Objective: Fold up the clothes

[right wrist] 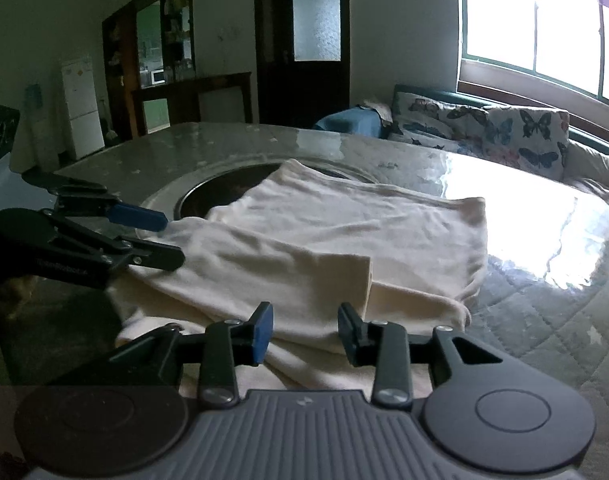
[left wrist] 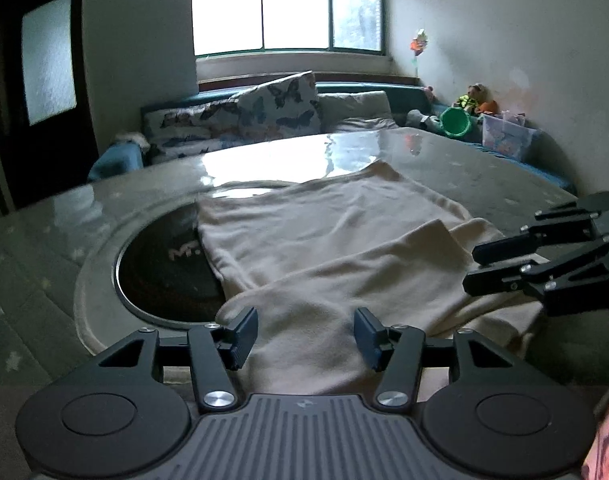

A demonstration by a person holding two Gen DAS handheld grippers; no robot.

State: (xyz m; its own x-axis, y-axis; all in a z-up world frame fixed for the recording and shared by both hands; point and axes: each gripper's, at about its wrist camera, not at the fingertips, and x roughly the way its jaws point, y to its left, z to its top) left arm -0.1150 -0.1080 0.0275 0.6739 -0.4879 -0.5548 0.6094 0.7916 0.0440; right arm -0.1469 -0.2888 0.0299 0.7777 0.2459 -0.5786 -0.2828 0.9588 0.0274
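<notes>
A cream garment (left wrist: 336, 240) lies spread on the glossy surface (left wrist: 484, 168), partly folded, one flap doubled over its near part, its far-left corner over a dark round inset (left wrist: 164, 272) in the surface; the left hand-held gripper (left wrist: 306, 334) hangs just over the near hem, its fingers spread apart with cloth showing between them; the right hand-held gripper (right wrist: 305, 330) sits at the near edge to its right, fingers likewise apart, gripping nothing; beyond the surface stand butterfly-print cushions (left wrist: 276, 106) under a bright window (left wrist: 288, 4).
</notes>
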